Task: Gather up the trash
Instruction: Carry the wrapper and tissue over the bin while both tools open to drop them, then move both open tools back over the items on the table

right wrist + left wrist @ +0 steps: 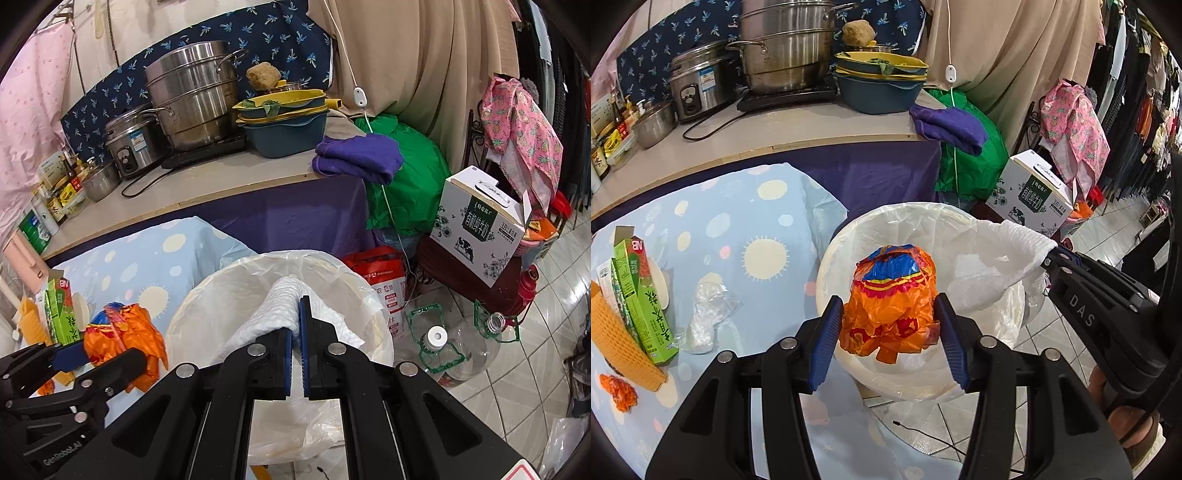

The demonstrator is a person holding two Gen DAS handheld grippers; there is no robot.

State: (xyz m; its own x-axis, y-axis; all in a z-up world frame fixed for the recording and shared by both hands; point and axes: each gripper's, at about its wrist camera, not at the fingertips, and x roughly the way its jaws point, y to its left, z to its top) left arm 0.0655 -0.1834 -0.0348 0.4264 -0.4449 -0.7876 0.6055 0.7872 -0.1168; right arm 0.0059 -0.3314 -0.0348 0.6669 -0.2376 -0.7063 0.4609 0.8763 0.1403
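A white bin lined with a clear plastic bag (849,236) (207,295) stands beside the blue-clothed table. My left gripper (888,325) has its fingers wide on both sides of a crumpled orange and blue plastic bag (892,295) (122,332) over the bin's mouth; I cannot tell whether the pads press it. My right gripper (297,317) is shut on a white paper towel (273,310) (1012,240) held over the bin's right rim. On the table lie a green carton (639,295), a clear plastic wrapper (705,317) and an orange scrap (620,393).
An orange waffle-textured item (617,339) lies by the carton. A counter behind holds steel pots (783,48), a rice cooker and basins. A milk box (480,221), empty clear bottles (443,350) and a red bag (384,280) sit on the tiled floor to the right.
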